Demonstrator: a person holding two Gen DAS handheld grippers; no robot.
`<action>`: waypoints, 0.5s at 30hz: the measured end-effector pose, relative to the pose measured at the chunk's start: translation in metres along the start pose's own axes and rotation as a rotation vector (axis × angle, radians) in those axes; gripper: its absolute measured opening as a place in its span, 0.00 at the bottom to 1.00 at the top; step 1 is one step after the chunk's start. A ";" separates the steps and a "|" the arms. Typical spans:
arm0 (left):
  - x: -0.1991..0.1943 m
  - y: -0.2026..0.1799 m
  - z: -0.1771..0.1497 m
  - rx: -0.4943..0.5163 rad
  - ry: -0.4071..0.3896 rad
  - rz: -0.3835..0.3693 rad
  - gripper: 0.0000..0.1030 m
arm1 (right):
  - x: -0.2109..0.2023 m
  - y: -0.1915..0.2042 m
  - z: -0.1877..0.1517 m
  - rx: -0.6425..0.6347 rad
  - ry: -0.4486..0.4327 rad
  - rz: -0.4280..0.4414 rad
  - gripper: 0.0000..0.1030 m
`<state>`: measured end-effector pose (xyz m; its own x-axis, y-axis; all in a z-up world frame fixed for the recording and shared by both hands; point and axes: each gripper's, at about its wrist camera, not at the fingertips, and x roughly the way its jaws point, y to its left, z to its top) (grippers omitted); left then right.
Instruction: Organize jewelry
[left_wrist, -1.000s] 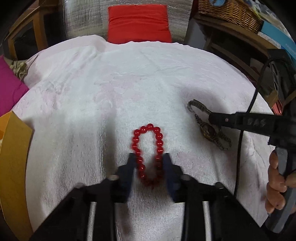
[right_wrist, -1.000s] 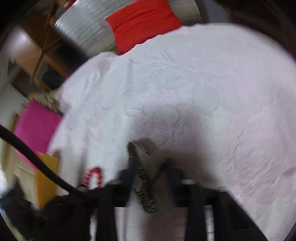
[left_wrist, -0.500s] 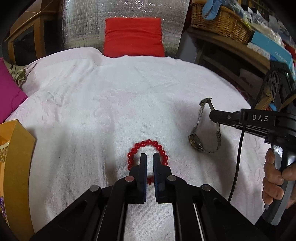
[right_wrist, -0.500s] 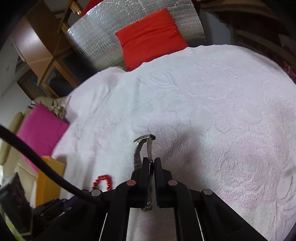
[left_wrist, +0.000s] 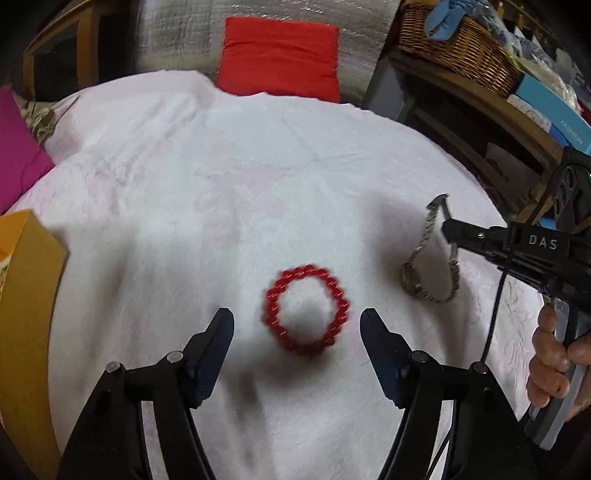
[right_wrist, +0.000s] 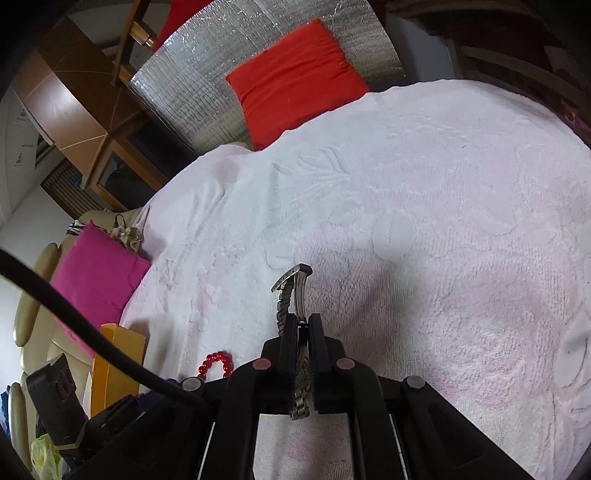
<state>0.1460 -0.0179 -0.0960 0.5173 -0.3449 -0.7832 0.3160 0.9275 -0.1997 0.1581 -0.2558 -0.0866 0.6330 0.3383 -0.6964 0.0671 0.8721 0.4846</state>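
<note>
Between the spread jaws of the left hand-held gripper (left_wrist: 297, 325), a red bead bracelet (left_wrist: 306, 309) is seen blurred over the white bedspread (left_wrist: 221, 192). Rightward, a metal wristwatch (right_wrist: 293, 295) is pinched by the right hand-held gripper (right_wrist: 303, 332); its band could slip from that narrow grip.

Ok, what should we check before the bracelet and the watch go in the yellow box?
1. Right gripper shut on the watch: ok.
2. Watch lifted off the blanket: cannot tell; its strap dangles below the fingers.
3. Left gripper holding the bracelet: not ok, it is open and the red beads lie loose between the fingers.
4. Bracelet sharp enough to aim at: not ok, it looks blurred.
5. Yellow box within reach on the left: ok.
6. Room inside the box: cannot tell.
</note>
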 end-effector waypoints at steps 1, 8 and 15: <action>0.002 -0.003 0.000 0.004 0.004 0.003 0.70 | 0.001 0.000 0.000 0.000 0.001 -0.001 0.06; 0.030 -0.016 0.004 0.018 0.020 0.094 0.42 | 0.004 -0.005 0.000 0.014 0.018 0.004 0.06; 0.026 -0.021 0.005 0.052 0.001 0.073 0.09 | 0.003 -0.004 -0.001 0.009 0.019 0.005 0.06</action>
<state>0.1570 -0.0474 -0.1087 0.5401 -0.2762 -0.7950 0.3185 0.9414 -0.1108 0.1594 -0.2577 -0.0907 0.6187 0.3497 -0.7035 0.0705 0.8672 0.4930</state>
